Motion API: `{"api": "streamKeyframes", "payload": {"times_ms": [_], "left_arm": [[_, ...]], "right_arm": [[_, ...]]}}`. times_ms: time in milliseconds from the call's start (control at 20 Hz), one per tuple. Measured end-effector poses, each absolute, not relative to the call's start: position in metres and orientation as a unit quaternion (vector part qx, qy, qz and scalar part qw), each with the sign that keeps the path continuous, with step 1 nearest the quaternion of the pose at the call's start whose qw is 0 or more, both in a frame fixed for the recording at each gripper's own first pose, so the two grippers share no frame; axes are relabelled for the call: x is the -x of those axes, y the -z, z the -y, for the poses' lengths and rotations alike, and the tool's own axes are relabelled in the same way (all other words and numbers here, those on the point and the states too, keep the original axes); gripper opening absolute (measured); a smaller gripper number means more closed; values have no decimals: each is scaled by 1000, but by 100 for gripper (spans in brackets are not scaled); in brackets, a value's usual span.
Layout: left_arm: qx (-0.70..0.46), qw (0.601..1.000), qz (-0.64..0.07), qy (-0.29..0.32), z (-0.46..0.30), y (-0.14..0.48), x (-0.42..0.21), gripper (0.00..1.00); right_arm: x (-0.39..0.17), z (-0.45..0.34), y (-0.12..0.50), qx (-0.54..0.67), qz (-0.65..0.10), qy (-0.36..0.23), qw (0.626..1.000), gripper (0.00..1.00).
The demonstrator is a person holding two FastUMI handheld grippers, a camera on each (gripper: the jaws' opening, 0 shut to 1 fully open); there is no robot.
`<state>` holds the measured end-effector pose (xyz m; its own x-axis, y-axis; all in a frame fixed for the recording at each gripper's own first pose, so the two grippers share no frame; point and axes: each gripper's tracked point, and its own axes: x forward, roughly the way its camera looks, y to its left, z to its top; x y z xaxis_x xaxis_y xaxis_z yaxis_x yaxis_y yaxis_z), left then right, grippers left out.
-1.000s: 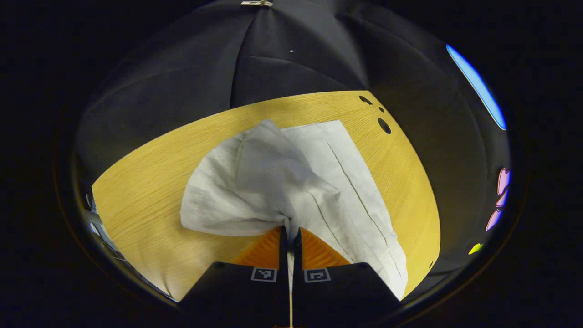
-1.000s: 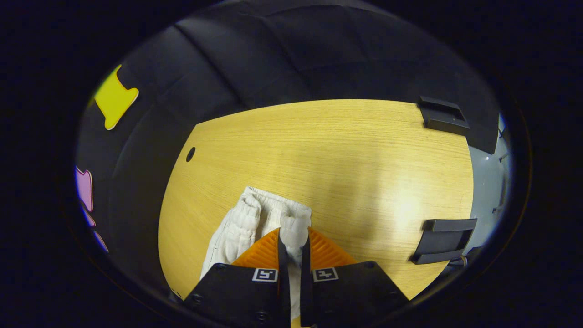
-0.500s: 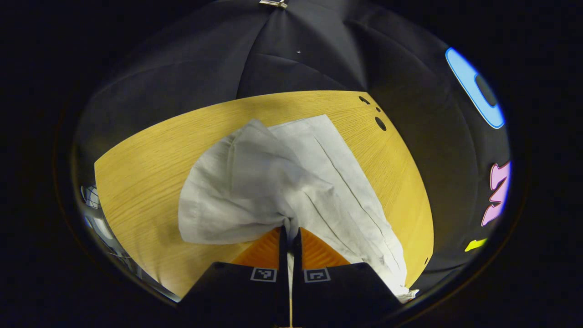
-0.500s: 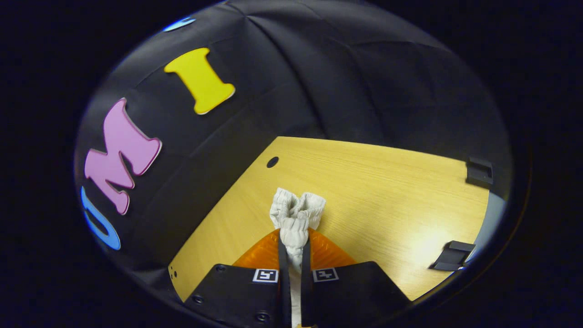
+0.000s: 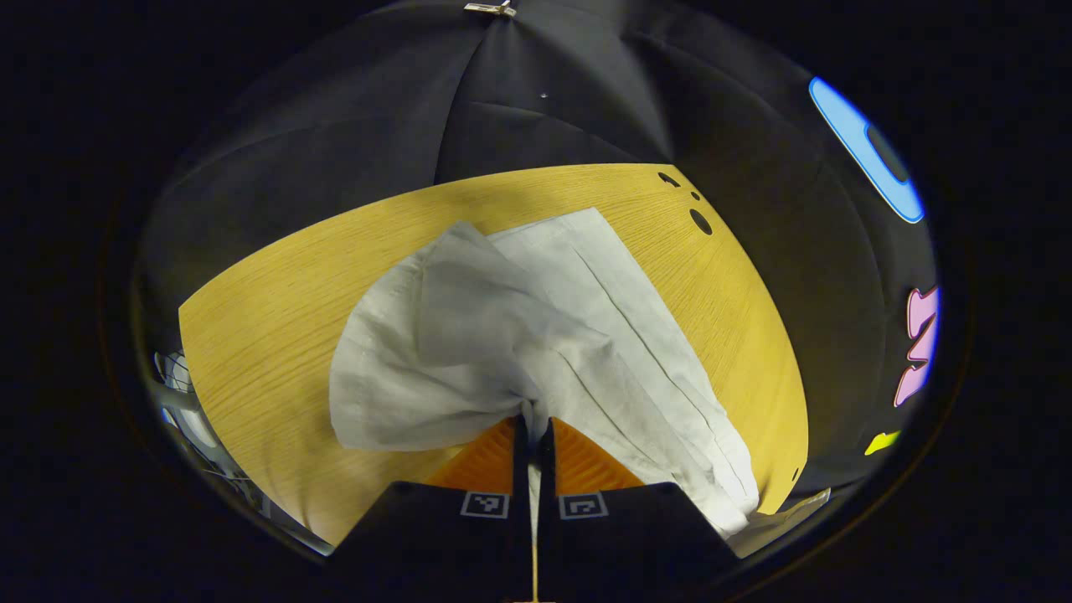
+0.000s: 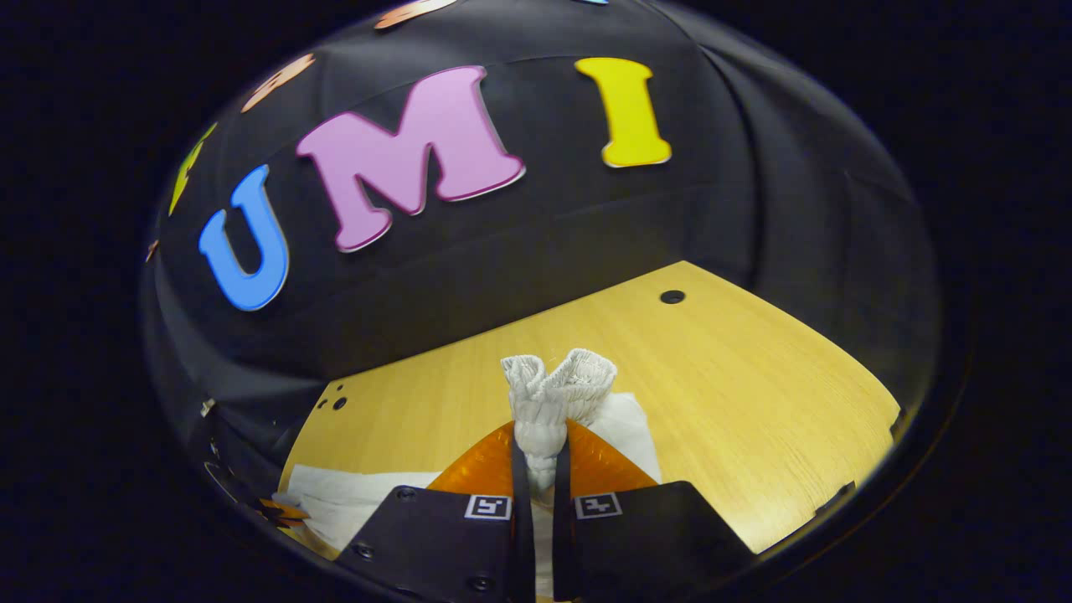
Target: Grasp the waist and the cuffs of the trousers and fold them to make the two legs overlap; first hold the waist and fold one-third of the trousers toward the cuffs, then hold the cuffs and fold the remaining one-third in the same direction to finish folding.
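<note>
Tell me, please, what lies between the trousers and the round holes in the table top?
In the left gripper view, only bare wooden table lies between the trousers and the round holes.

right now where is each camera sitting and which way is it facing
Left gripper view: rides the left gripper, looking down along its fingers, shut on the trousers spread over the wooden table.
Right gripper view: rides the right gripper, facing across the table toward the booth wall, fingers shut on the bunched waistband.
Shared: the trousers and the table.
</note>
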<state>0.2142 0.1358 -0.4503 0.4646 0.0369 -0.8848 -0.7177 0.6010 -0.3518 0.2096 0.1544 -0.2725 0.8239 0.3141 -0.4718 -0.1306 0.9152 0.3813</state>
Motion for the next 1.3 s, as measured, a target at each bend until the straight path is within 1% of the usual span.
{"api": "streamKeyframes", "payload": {"times_ms": [100,250,350,500,600,650,700,750,800,850,900,950,1000,1050,1100,1150,1200,1300], "left_arm": [[374,769,-456,-249,-135,451,-214,7],[370,768,-458,-252,-135,451,-213,8],[370,768,-458,-252,-136,451,-213,8],[374,767,-456,-251,-136,450,-214,8],[375,767,-456,-251,-136,450,-214,8],[374,767,-456,-250,-136,450,-213,7],[374,767,-457,-250,-136,450,-214,8],[374,767,-456,-250,-136,450,-214,8],[374,768,-456,-250,-136,450,-214,8],[375,768,-456,-249,-136,450,-214,7],[376,768,-455,-250,-136,449,-214,8],[378,768,-454,-250,-136,449,-214,8],[379,767,-451,-252,-136,449,-214,7],[382,767,-449,-254,-136,450,-214,8],[384,767,-447,-254,-136,449,-215,7],[387,766,-445,-255,-136,449,-215,7],[389,766,-443,-256,-136,449,-215,8],[395,767,-437,-254,-136,447,-216,7]], "right_arm": [[-192,-204,279,-109,-275,-177,939,12],[-168,-251,297,-39,-283,-233,930,12],[-152,-274,311,-3,-291,-262,920,13],[-141,-293,351,33,-319,-293,901,13],[-141,-294,382,38,-347,-307,886,13],[-138,-298,393,24,-361,-318,876,16],[-129,-303,400,6,-378,-330,865,19],[-119,-306,406,-7,-397,-336,854,31],[-110,-312,410,-23,-413,-342,844,36],[-104,-316,411,-41,-423,-348,836,45],[-100,-322,407,-62,-427,-352,830,49],[-97,-326,400,-90,-429,-360,824,55],[-92,-332,384,-136,-428,-374,812,58],[-86,-339,363,-192,-425,-390,794,68],[-82,-341,345,-239,-423,-397,779,71],[-82,-334,334,-266,-423,-390,773,85],[-87,-322,334,-278,-421,-374,778,89],[-97,-292,328,-287,-415,-341,793,89]]}}
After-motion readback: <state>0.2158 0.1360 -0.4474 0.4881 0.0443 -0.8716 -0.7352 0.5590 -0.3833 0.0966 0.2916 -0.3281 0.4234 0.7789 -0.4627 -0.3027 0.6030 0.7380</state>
